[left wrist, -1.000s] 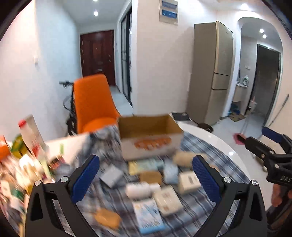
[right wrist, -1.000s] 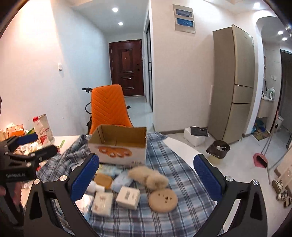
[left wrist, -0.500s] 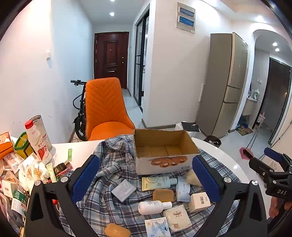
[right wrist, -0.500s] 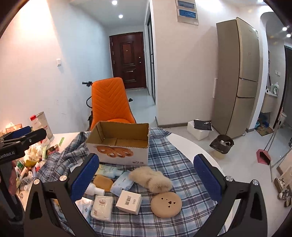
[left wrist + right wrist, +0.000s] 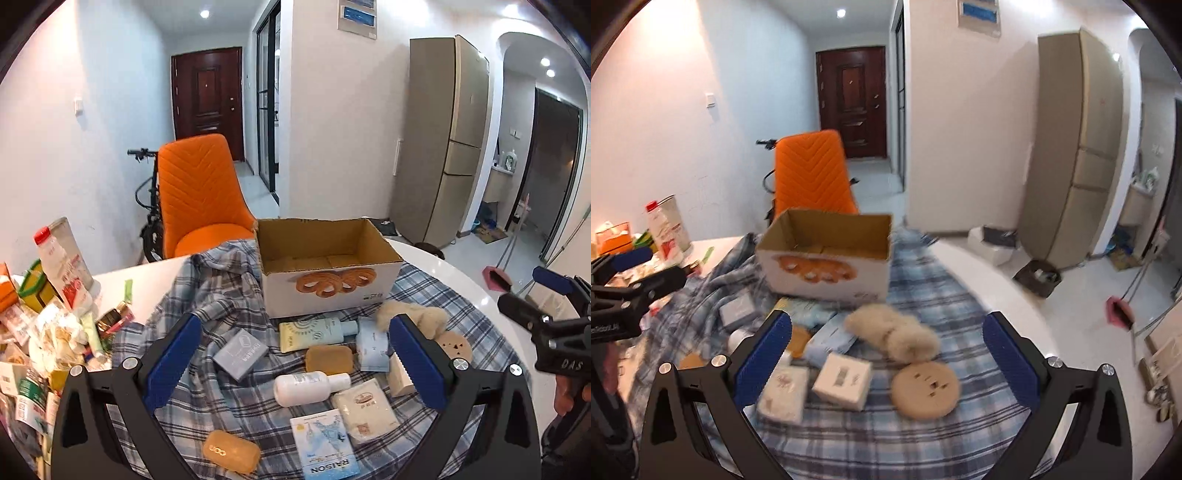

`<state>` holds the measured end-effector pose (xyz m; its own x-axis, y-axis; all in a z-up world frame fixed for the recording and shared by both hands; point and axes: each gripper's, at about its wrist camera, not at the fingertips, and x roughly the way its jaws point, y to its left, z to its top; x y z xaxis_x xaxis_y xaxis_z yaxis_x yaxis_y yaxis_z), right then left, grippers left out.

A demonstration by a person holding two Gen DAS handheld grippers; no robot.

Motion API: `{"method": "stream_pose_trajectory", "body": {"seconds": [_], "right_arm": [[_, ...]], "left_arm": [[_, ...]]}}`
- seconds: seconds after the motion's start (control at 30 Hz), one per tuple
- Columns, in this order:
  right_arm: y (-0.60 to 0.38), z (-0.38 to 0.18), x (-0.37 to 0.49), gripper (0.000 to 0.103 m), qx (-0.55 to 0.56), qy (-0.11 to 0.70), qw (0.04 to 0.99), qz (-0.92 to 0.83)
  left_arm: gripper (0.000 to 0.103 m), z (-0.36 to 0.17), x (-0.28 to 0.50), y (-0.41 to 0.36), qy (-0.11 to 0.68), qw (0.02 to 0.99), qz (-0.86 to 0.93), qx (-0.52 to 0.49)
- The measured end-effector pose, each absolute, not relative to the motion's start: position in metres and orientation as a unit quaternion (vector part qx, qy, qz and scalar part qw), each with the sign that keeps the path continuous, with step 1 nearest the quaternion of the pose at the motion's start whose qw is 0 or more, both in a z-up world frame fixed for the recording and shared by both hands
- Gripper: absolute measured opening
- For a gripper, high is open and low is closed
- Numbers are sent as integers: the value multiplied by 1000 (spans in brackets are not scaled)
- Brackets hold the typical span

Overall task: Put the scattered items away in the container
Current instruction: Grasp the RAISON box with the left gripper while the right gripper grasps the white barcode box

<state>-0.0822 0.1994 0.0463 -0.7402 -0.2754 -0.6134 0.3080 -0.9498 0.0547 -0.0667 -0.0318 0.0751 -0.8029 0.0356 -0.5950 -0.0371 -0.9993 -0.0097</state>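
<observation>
Both grippers have dropped closer to the checked cloth (image 5: 229,295) since 0.5 s ago. With its 2 jaws spread wide and empty, the left gripper (image 5: 293,363) hovers just in front of the cardboard box (image 5: 332,284), over a white bottle (image 5: 310,387) and brown soap (image 5: 328,360). Equally released, the right gripper (image 5: 886,360) hangs over the white carton (image 5: 842,380), with the fluffy pad (image 5: 894,332) between carton and box.

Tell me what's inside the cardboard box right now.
The cardboard box shows only bare brown floor flaps and inner walls; no items visible. Its near wall hides the front strip of the floor.
</observation>
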Motion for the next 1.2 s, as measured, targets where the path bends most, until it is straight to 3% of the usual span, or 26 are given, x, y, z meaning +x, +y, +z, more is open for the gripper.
{"method": "stream_pose_trajectory", "body": {"seconds": [0.17,0.23,0.33,0.4,0.53,0.57,0.67,0.73,0.9,0.93,1.0,1.07,1.2], "right_arm": [[188,22,-82,99,338,47,144,-929],[183,13,-81,88,349,52,151,-923],[178,-1,-82,80,368,53,164,-914],[175,-10,-82,76,377,52,167,-910],[169,-26,-82,62,396,51,175,-900],[168,-30,-82,61,401,49,177,-898],[165,-43,-84,61,411,43,174,-894],[163,-48,-87,61,414,44,168,-894],[155,-56,-96,66,413,59,143,-898],[154,-58,-98,68,415,59,142,-897],[153,-62,-103,72,419,53,142,-895],[153,-64,-107,78,420,49,138,-895],[149,-72,-113,78,432,58,131,-890]], "left_arm": [[103,67,-56,-23,53,-20,958,-282],[103,58,-55,-21,60,-18,954,-292],[102,43,-56,-23,47,-1,948,-316],[95,35,-57,-25,36,4,943,-331],[92,17,-58,-31,10,5,934,-357],[84,13,-57,-32,9,1,933,-360],[63,1,-56,-27,19,6,925,-379],[62,-12,-58,-21,27,18,915,-403],[63,-39,-57,-10,21,22,896,-442],[65,-43,-57,-9,23,22,894,-447],[79,-52,-60,-5,34,16,888,-458],[80,-57,-62,-4,37,11,886,-462],[83,-70,-68,-4,31,18,878,-477]]}}
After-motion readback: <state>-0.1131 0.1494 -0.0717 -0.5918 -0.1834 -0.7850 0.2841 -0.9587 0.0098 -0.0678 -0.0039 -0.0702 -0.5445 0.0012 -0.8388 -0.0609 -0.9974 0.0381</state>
